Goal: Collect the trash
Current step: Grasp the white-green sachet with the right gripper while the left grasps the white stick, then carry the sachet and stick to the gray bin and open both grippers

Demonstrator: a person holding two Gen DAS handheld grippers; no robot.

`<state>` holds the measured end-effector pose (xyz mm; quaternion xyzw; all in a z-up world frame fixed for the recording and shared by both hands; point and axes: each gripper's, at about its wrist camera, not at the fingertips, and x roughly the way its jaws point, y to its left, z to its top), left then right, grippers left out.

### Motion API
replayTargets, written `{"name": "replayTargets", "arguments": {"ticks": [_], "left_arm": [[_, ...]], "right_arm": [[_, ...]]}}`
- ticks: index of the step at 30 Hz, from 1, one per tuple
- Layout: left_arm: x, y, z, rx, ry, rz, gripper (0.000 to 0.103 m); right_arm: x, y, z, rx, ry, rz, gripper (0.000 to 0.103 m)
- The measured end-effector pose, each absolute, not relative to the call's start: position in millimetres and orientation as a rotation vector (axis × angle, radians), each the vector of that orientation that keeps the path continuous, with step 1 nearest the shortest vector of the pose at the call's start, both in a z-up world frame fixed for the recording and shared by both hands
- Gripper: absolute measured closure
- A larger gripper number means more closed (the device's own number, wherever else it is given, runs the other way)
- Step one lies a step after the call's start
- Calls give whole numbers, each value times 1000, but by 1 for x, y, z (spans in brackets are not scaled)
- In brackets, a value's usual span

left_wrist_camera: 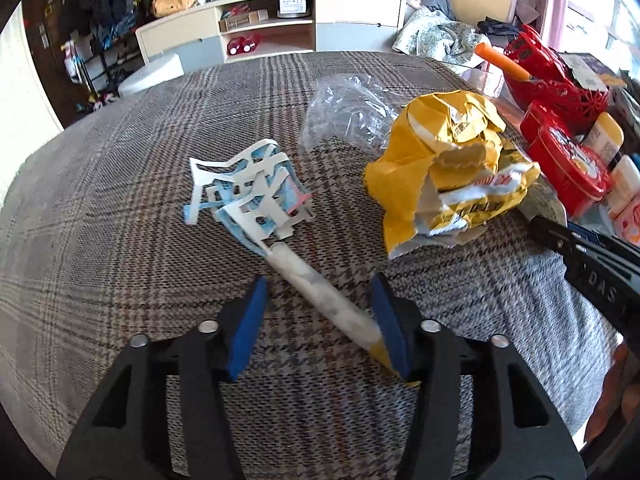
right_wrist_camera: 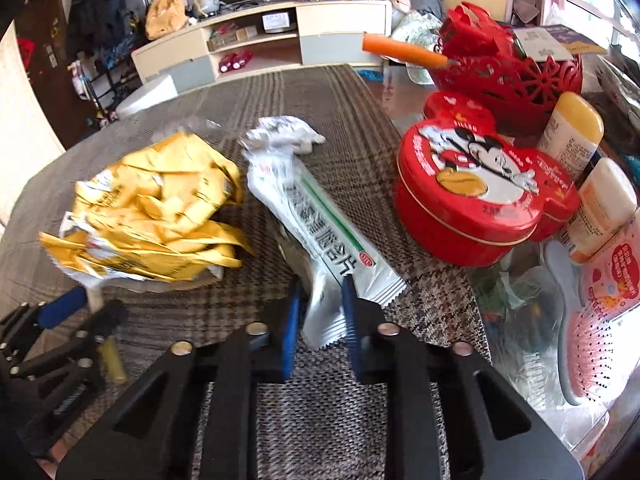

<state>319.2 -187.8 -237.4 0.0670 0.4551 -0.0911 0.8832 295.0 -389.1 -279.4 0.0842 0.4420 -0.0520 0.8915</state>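
The right gripper pinches the silver wrapper lying on the counter; it should lift gently so the foil doesn't slip. The left gripper straddles the white tube, jaws half-open, one pad touching; centre it before squeezing.
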Motion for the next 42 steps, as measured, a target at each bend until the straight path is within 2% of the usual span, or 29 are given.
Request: {"name": "replayTargets", "arguments": {"ticks": [2, 5, 6, 14, 30, 37, 42], "left_arm": [[316, -183, -237, 143, 941, -189, 64], [311, -173, -235, 140, 935, -179, 89], [309, -171, -234, 138, 938, -187, 92], [275, -152, -233, 157, 972, -241, 92], [118, -89, -215, 103, 1001, -288, 92], [52, -54, -214, 37, 986, -317, 92], [26, -39, -241, 26, 1029, -326, 92]], "right_arm": [[292, -391, -278, 178, 906, -113, 86], [286, -393, -275, 195, 901, -107, 90], [282, -392, -273, 199, 897, -99, 90], [245, -372, -265, 178, 913, -66, 92], [107, -296, -235, 218, 900, 35, 93], [50, -252, -248, 225, 939, 111, 93], [24, -227, -280, 222, 1010, 149, 93]]}}
